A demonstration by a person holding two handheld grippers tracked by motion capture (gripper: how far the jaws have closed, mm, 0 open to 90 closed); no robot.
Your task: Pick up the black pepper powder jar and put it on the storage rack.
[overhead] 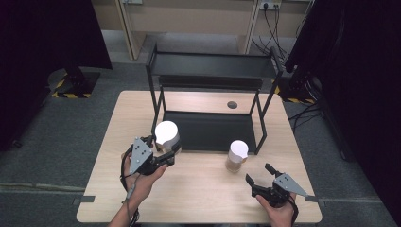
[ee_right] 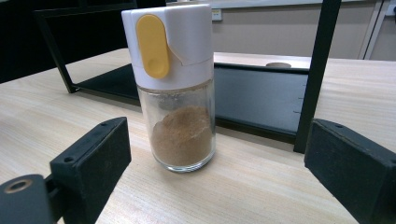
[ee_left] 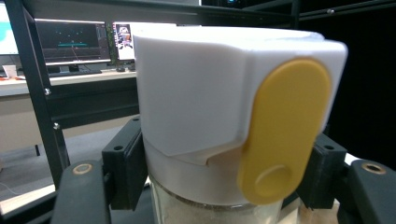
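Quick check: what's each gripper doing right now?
Left gripper: shut on the white-capped glass spice jar.
Right gripper: open, holding nothing; second brown-spice jar stands ahead.

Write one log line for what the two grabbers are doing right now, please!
left gripper: shut on left spice jar, near rack | right gripper: open, facing right spice jar, which stands on table

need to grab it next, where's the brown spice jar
The brown spice jar stands on the table right of centre in the high view, before the rack's right front leg, just ahead of the open right claw.
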